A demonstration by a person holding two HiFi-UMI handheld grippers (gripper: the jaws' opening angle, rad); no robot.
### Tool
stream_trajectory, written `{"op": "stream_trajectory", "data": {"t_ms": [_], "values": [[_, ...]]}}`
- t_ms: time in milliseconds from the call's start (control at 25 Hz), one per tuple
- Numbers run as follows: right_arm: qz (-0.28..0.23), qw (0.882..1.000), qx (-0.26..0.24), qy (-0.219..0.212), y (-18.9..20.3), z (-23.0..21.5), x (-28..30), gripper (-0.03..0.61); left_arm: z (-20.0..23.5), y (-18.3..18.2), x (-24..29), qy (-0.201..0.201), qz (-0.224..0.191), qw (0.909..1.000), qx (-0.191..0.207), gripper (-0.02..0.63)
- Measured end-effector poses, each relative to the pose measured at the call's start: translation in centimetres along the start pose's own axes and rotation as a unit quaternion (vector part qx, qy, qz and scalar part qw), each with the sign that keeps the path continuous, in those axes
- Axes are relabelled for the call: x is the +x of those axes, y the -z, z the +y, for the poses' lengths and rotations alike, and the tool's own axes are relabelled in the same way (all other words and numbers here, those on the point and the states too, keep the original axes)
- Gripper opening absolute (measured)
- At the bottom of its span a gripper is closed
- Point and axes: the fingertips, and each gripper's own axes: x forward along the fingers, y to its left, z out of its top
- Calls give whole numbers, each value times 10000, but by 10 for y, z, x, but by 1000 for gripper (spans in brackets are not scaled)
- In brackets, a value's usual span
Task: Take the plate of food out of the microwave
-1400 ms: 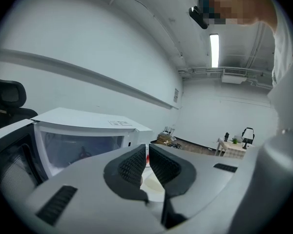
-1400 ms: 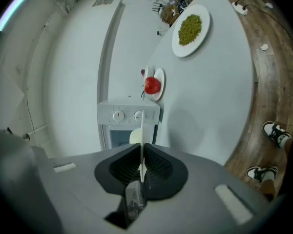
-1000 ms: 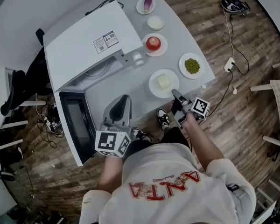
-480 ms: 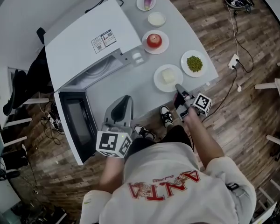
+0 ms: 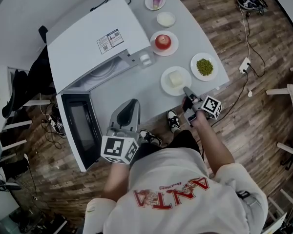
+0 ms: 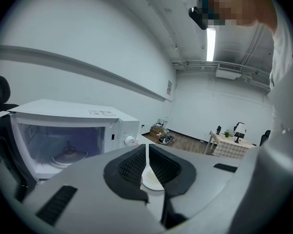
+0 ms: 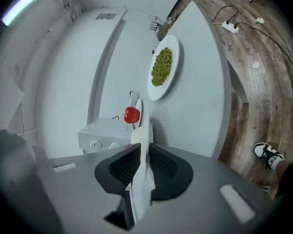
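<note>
A white plate (image 5: 172,87) carrying a pale block of food (image 5: 175,79) is at the table's near right. My right gripper (image 5: 186,93) is shut on its near rim. In the right gripper view the plate (image 7: 145,136) runs edge-on between the closed jaws of the right gripper (image 7: 142,149). Whether it rests on the table or hangs just above it I cannot tell. The microwave (image 5: 95,40) stands at the left with its door (image 5: 78,128) swung open. My left gripper (image 5: 130,106) is shut and empty in front of the microwave (image 6: 63,130), whose cavity holds a turntable plate (image 6: 71,156).
More dishes stand on the grey table (image 5: 136,89): a plate of peas (image 5: 204,66), an apple on a plate (image 5: 162,42), an empty dish (image 5: 166,19) and an eggplant on a plate (image 5: 155,0). In the right gripper view the peas (image 7: 161,66) and apple (image 7: 132,115) lie ahead. Cables cross the wooden floor (image 5: 244,13).
The right gripper and the plate it holds have shifted slightly farther onto the table and have been nearly still for the last half second. The left gripper has not moved.
</note>
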Motion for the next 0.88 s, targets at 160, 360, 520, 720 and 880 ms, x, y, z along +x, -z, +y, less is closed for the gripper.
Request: {"op": "stream_trajectory", "data": {"t_ms": [160, 360, 520, 720, 880], "values": [[19, 9996, -260, 48, -4, 7, 3, 54, 3, 1, -2, -16, -11, 10000, -15, 26], [336, 9939, -990, 354, 3, 10, 6, 132, 6, 0, -3, -11, -17, 10000, -29, 26], [766, 9764, -1918, 630, 14, 13, 9, 225, 10, 0, -5, -30, -29, 10000, -54, 26], [1382, 9321, -3171, 1075, 29, 12, 12, 238, 12, 1, -6, -24, -12, 10000, -77, 26], [1890, 8891, -3910, 1445, 40, 4, 12, 250, 13, 2, -6, -9, -20, 10000, -87, 26]]}}
